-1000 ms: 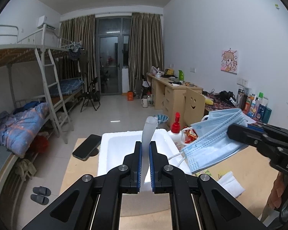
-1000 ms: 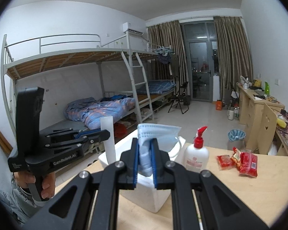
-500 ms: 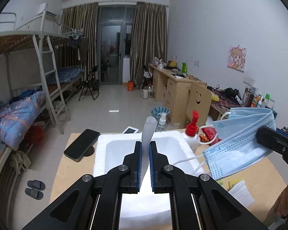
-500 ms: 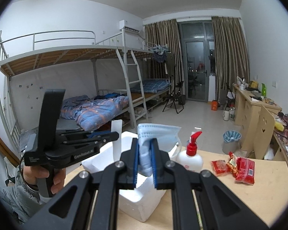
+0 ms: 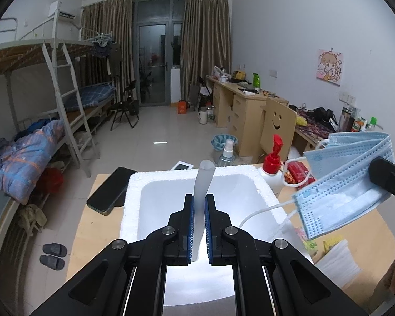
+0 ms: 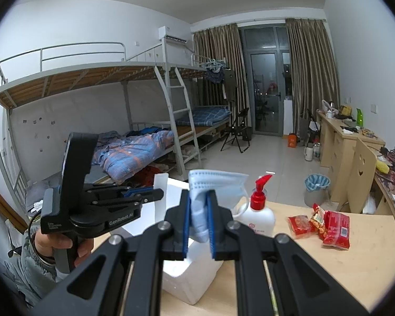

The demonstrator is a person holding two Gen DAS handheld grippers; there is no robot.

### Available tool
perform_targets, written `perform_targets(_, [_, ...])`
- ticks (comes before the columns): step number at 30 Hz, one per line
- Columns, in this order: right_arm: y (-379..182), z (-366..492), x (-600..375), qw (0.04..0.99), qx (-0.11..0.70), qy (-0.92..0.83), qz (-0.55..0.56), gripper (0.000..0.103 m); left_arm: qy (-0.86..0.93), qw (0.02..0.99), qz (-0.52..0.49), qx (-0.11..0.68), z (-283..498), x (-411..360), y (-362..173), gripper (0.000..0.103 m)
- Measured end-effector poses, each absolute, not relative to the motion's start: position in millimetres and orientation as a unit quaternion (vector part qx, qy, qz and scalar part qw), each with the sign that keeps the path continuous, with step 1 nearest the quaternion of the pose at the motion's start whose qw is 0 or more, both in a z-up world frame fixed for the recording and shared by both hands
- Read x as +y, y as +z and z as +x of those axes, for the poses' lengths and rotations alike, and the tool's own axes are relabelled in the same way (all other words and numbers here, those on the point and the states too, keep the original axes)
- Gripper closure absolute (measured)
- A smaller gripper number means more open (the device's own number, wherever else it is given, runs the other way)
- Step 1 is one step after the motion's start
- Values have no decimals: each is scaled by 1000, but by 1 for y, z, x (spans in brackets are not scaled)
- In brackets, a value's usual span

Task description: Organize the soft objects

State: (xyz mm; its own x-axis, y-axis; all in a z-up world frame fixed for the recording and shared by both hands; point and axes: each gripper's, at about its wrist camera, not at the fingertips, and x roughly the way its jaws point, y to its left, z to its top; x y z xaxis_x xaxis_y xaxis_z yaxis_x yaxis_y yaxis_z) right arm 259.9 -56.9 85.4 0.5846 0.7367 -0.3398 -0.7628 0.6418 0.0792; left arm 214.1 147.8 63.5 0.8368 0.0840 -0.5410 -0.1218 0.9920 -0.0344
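Two handheld grippers converge over a white foam box [image 5: 197, 197] on a wooden counter [image 6: 329, 263] in a dormitory room. Nearest the lens, the left gripper [image 5: 199, 226] has its jaws pinched nearly shut on a pale, translucent soft strip [image 5: 203, 181] that stands up between the pads. Over the past second this gripper has swung in and dipped, so the box now fills more of its view and the strip hangs above the open cavity, a sign the drop-off is probably close. To its right, the right gripper [image 6: 199, 223] has its jaws clamped on a folded blue face mask [image 6: 213, 184], its ear loops trailing toward the box rim; it has barely shifted and appears to wait its turn. A hand [image 6: 58, 242] in a grey sleeve grips the left tool's handle. Farther along the counter sit a black phone [image 5: 110, 189] at the box's left edge, a red-capped pump bottle [image 6: 258, 210] just behind the box, and red snack packets [image 6: 326, 226] to the right. Beyond, bunk beds [image 6: 118, 84] line the left wall, desks [image 5: 239, 102] the right, and curtains [image 5: 205, 39] frame a glass balcony door at the far end.
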Motion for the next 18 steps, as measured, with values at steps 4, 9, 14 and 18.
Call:
perform_targets(4, [86,261,-58,890,177,418,-38,88,59,959,-26,275,213,147,64,86])
perform_targets(9, [89,261,-59,891,174,418,-35,88,74,965,-28,248,205,148,71,2])
perform_targets(14, [90,261,-58,892,175,416,-34,88,84,971,-2,224,197,141,75,0])
perform_targets(18, [90,262,-57,891,176,417,-36,88,84,970,-5,229,196,143,72,0])
